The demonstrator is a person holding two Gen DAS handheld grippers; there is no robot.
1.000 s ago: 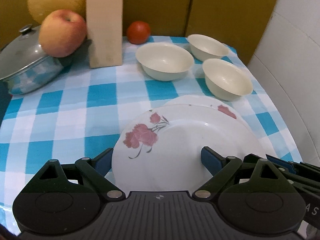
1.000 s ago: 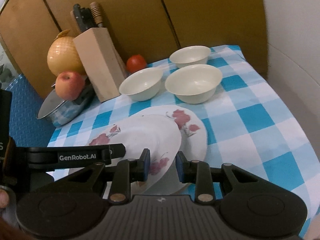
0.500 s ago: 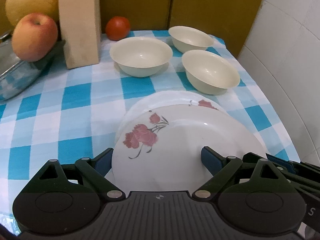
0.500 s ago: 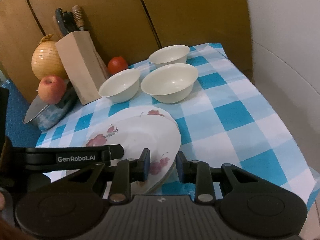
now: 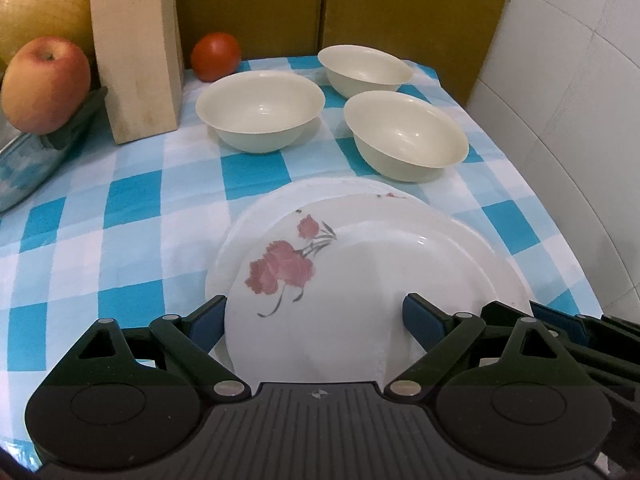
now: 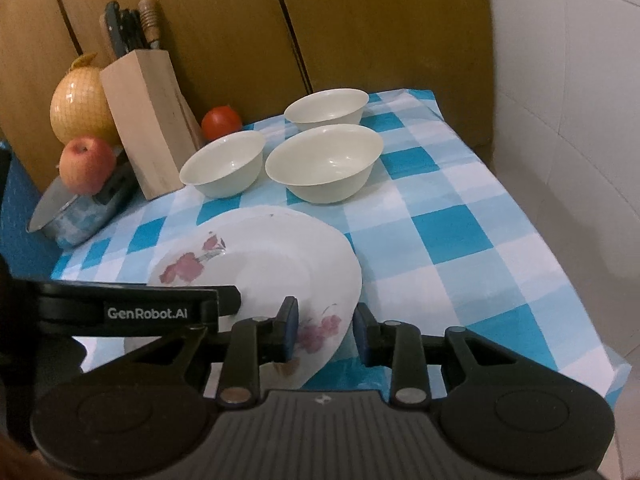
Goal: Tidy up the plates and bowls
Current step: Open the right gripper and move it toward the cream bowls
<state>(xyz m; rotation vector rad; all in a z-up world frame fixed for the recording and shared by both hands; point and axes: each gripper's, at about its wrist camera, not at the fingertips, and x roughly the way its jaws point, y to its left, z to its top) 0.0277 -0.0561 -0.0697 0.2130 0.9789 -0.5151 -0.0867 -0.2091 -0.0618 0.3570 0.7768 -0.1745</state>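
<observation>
Checked cloth (image 5: 132, 196) carried two plates (image 5: 360, 264) already stacked between the wide-open left gripper (image 5: 312, 320) and the parted right gripper (image 6: 325, 330), while three bowls (image 5: 260, 110) behind sat apart, apparently unstacked.

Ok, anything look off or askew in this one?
The top plate sits off-centre on the lower plate, not yet squared up. An apple rests on a tilted pot lid, which looks precarious. The three bowls are upright and intact.
</observation>
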